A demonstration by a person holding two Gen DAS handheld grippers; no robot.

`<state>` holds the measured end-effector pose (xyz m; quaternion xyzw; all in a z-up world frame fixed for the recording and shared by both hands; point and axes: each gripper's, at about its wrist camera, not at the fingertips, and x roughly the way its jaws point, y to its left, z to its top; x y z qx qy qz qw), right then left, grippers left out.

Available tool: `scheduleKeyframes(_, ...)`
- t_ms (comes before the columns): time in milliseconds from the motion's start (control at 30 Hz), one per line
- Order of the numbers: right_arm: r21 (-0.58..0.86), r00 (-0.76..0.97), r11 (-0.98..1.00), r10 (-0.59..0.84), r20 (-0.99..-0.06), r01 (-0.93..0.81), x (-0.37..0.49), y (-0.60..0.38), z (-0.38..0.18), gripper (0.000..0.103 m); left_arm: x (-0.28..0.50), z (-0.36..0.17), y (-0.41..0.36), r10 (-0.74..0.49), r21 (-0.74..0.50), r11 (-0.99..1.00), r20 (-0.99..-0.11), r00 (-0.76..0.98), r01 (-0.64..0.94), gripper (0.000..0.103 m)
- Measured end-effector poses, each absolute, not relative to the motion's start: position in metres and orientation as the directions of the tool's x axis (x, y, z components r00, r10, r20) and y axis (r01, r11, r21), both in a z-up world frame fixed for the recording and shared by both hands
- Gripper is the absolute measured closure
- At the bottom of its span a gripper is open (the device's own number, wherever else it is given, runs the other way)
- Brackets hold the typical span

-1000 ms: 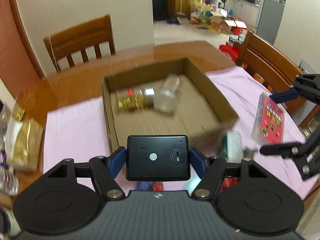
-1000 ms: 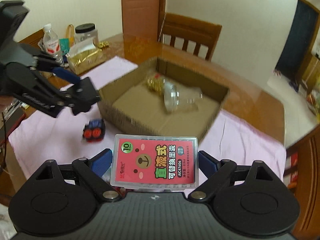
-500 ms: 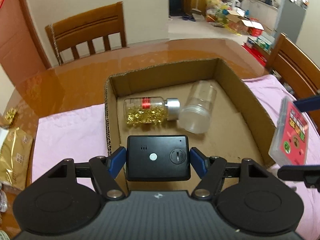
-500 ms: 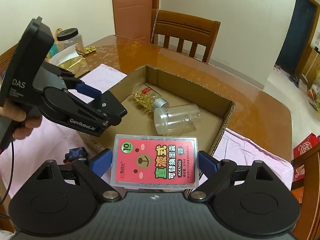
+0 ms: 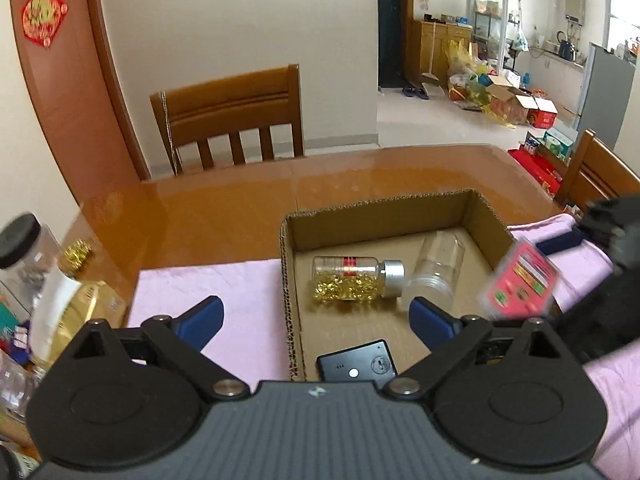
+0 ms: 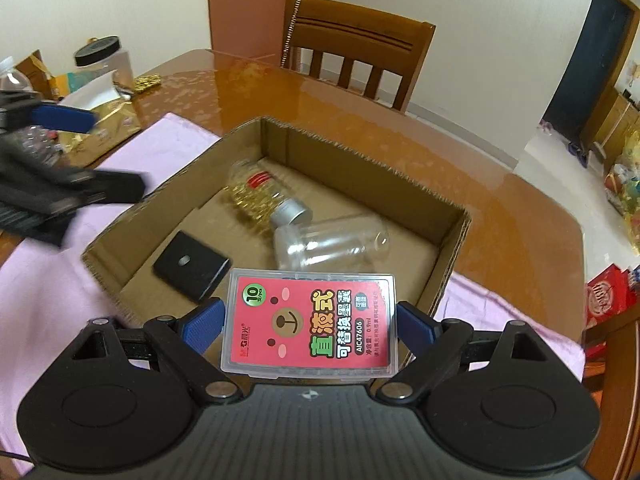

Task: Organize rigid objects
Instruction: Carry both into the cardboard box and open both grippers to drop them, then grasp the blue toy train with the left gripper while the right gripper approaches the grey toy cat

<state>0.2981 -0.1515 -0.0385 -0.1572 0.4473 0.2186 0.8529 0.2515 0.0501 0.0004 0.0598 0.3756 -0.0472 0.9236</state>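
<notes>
Tabletop [image 5: 224, 208]: glossy brown wood under a pink cloth [image 5: 208, 292]; clutter along its left edge is blurred and partly cut off.
Cardboard box [image 6: 360, 160]: open, sitting on the cloth; three items lie flat on its floor.
Left gripper [image 5: 316, 320]: jaws opening, nothing between them; it hangs over the box's near-left corner.
Right gripper [image 6: 310, 322]: clamped across the short sides of the pink refill case [image 6: 310, 324], held above the box's near wall.
Clear jar [image 6: 328, 244]: on its side in the box, touching the gold-filled bottle [image 6: 260, 200].
Black device [image 6: 192, 266]: flat in the near-left corner, apart from the jars.
Progress: judged well along; three items boxed, the pink case not yet set down.
Left to do: lower and release the case; whether more loose items wait outside is unclear.
Hidden: the device's near end in the left view, covered by the gripper body.
</notes>
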Motion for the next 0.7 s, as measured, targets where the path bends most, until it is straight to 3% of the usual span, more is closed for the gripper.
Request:
scheduleKeyframes(100,-0.086,0.529,0.869,0.215,-0.821,-0.487,0.311,-0.148,-0.039,0.000,0.244,0.007,0.053,-0.047,0.072,0.988,-0.693,0.720,0.134,0.003)
scheduleKeyframes(700,-0.061,0.579,0.921,0.189,-0.793,-0.385,0.248,-0.176,-0.031,0.000,0.188,-0.018,0.053,-0.035,0.033,0.996,-0.728,0.685,0.086,0.002)
